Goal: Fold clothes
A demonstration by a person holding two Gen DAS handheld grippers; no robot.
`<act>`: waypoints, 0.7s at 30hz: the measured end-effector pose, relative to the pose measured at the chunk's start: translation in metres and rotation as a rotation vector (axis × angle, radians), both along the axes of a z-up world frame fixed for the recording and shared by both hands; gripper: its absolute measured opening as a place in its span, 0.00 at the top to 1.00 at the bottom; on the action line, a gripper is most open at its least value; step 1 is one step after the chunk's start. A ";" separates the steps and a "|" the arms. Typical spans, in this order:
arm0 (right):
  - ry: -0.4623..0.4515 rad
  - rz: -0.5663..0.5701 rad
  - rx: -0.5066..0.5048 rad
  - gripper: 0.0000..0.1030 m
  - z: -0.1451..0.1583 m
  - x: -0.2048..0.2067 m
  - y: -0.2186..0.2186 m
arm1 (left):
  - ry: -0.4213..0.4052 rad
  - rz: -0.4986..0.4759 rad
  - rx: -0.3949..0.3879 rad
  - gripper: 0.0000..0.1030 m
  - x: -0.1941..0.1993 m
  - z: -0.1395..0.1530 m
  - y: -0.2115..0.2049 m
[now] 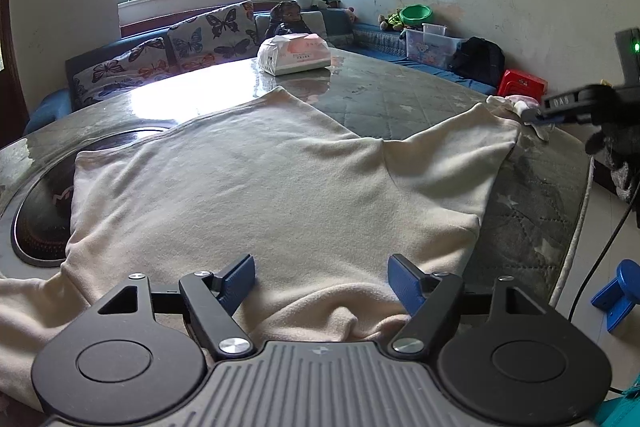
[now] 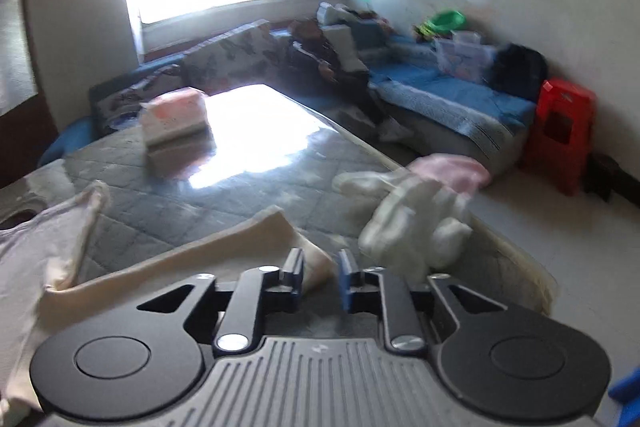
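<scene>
My shirt (image 1: 256,187) lies spread, unfolded; left gripper (image 1: 322,281) gapes empty over its hem, right gripper (image 2: 320,277) narrowly parted, empty.

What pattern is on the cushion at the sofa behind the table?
Butterflies, dark and reddish on a pale ground, on the cushion. The left wrist view shows it best.

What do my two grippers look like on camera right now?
Both match: the left gripper and right gripper have blue ribbed finger pads on black linkage arms with silver pivot screws, two round black discs, and a grey ribbed centre plate. A black cable hangs below the right one.
</scene>
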State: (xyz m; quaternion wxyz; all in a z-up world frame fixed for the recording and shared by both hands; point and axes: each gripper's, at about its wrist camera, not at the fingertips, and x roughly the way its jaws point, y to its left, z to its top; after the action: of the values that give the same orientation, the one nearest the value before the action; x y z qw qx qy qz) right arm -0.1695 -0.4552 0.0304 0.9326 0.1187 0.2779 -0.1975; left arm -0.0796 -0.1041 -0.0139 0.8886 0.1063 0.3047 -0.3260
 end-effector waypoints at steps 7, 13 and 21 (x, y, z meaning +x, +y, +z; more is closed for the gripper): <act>0.063 0.128 -0.033 0.66 -0.013 0.055 0.016 | -0.003 0.008 0.006 0.25 -0.001 0.000 -0.002; 0.089 0.127 -0.087 0.62 -0.016 0.079 0.005 | -0.008 0.007 0.007 0.24 -0.001 -0.002 -0.001; 0.025 0.250 -0.063 0.49 -0.002 0.039 0.041 | -0.013 0.004 0.009 0.21 0.000 -0.003 -0.003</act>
State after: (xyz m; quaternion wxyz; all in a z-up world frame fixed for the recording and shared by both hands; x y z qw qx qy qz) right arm -0.1300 -0.4144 0.0281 0.9496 0.0516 0.2958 -0.0900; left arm -0.0799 -0.1068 -0.0167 0.8908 0.1118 0.3005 -0.3220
